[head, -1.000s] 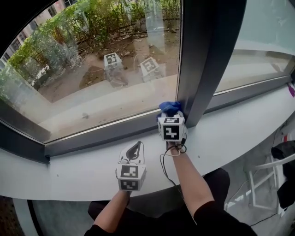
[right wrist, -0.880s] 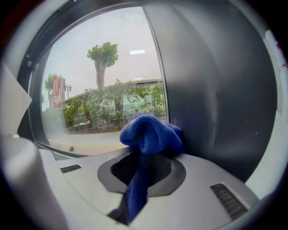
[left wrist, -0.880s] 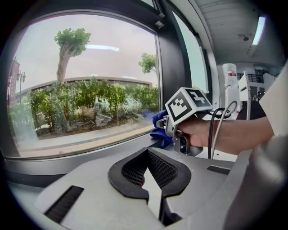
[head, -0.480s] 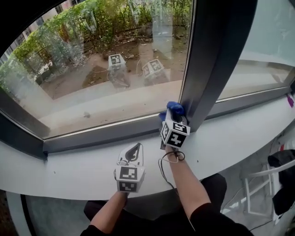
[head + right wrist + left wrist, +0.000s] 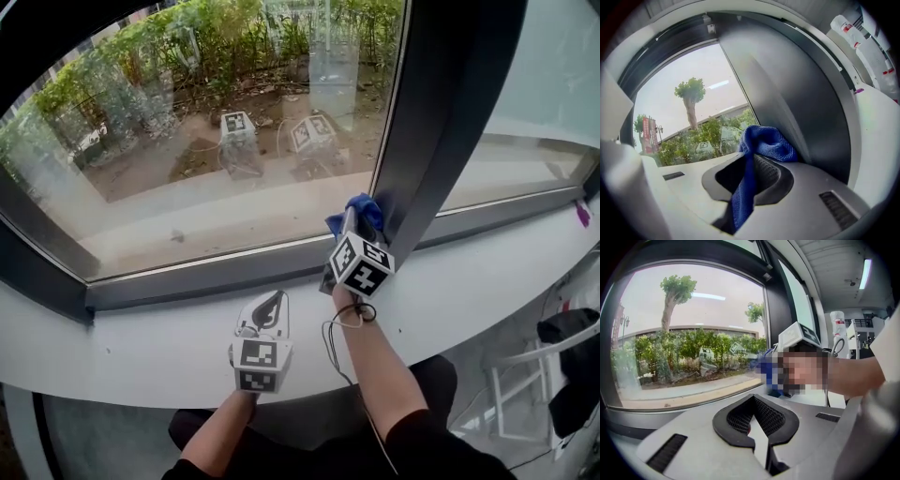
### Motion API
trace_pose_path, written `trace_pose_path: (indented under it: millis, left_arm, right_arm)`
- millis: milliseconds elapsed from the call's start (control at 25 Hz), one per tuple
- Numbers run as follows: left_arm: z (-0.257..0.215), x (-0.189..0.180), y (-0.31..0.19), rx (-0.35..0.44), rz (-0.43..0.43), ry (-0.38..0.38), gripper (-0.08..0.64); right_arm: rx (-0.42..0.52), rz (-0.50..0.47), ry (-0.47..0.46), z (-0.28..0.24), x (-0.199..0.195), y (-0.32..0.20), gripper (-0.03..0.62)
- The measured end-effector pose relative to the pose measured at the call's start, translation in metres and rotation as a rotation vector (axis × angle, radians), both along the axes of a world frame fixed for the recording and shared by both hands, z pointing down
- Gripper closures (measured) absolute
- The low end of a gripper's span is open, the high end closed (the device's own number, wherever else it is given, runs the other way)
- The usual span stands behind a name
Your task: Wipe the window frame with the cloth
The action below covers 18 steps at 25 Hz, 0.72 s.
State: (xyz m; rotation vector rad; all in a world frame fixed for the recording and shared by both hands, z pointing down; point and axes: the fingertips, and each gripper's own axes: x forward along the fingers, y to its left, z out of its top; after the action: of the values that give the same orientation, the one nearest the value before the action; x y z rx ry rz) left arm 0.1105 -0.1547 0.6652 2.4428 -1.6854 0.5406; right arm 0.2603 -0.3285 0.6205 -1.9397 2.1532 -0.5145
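A: Status?
B: Right gripper (image 5: 351, 223) clamped on the blue microfibre cloth (image 5: 362, 208), which sits against the base of the dark grey metal window frame post (image 5: 441, 112). Left gripper (image 5: 266, 314) closed, empty.
A: Suggest: press the cloth flat, stroke steadily along the post.

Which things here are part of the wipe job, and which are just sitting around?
In the job:
- blue microfibre cloth, clamped in the right gripper
- dark grey window frame post

Just around:
- left gripper, shut and empty, over the white sill
- small purple object at the sill's far right
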Motion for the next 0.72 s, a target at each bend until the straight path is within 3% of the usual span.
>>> trace_pose_path:
  millis: [360,560,720]
  left_arm:
    - [-0.013,-0.005,-0.001,0.042,0.003,0.017,0.554]
    - [-0.022,-0.009,0.003,-0.027,-0.010,0.007,0.554]
    - [-0.059,-0.007,-0.004,-0.020,0.016,0.006,0.554]
  right_arm:
    - [0.023,0.018,0.013,-0.016,-0.002,0.000,0.552]
    - [-0.009,0.045,-0.001,-0.019,-0.001,0.000,0.552]
    - [-0.023,0.060,-0.032,-0.038,0.001,-0.004,0.552]
